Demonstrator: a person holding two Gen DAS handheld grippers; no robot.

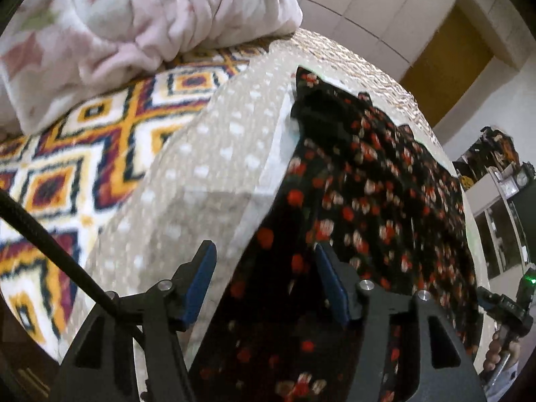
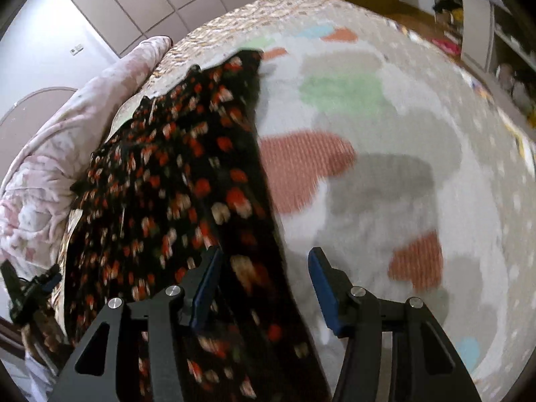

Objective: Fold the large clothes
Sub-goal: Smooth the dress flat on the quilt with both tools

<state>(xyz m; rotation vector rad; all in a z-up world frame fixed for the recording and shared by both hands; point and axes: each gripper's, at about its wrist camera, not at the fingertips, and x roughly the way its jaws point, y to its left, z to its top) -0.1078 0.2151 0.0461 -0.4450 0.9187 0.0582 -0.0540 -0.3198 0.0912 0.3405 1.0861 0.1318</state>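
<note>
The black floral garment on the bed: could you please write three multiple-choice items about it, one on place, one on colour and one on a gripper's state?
1. In the left wrist view, where does the pink quilt lie relative to the garment?
A. upper left
B. lower right
C. on top of it

2. What colour are the garment's brightest flowers?
A. blue
B. red
C. purple

3. How do the right gripper's jaws stand?
A. clamped on the garment
C. shut on nothing
B. apart

Answers:
1 A: the pink quilt is bunched far above and left of the garment.
2 B: red blooms dot the black cloth.
3 B: the right gripper shows a clear gap between its blue pads.
</note>
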